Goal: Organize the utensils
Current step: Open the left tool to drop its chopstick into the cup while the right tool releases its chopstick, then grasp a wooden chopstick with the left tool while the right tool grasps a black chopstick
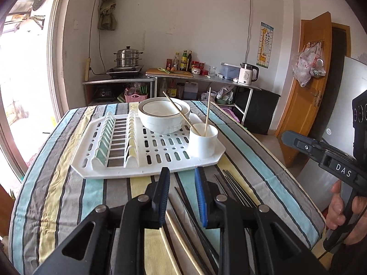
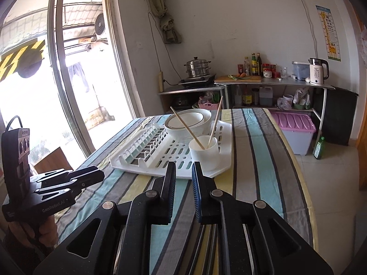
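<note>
Chopsticks (image 1: 197, 224) lie loose on the striped desk (image 1: 68, 183) beneath both grippers; two already stand in the white cup (image 1: 203, 140) on the drying rack (image 1: 146, 153). Left gripper (image 1: 182, 197) and right gripper (image 2: 183, 190) hover with jaws slightly apart, empty, so next comes picking one stick, though their near ends are hidden under the jaws

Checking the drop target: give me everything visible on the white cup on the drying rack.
The white cup is a plain, handle-free cylinder, matte and plastic-looking, standing upright and open-topped on the near right corner of the white slotted rack. Two pale wooden chopsticks stand in it, tips at the bottom: one leans left across the white bowl behind the cup, the other stands nearly vertical. No gripper touches the cup.
</note>
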A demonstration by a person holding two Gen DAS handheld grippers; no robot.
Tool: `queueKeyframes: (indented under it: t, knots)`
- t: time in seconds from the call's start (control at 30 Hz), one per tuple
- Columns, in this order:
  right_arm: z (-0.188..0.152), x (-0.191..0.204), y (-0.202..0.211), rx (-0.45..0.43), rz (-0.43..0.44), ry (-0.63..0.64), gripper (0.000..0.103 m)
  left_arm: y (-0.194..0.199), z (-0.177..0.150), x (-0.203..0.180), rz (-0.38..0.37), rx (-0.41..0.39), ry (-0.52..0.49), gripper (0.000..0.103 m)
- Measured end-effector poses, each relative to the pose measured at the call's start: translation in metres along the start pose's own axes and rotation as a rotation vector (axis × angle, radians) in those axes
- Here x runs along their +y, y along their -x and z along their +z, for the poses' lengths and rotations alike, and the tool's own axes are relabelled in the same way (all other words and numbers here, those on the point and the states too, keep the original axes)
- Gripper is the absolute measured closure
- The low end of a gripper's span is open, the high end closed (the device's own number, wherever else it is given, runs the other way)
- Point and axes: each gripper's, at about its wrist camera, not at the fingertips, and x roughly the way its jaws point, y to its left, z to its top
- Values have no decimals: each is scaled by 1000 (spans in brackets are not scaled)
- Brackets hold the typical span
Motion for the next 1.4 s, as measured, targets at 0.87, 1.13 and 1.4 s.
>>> queueKeyframes:
  t: [0.87,1.13,1.4]
  knots:
    - [-60,8,-25,154,3,0,88,-21,-74,20,64,161,54,79]
    - [-59,0,-70,264,-27,4,88,-54,-73,28,83,241,67,79]
    - [-61,-8,-113,382,-64,14,89,-75,-72,31,89,310,66,79]
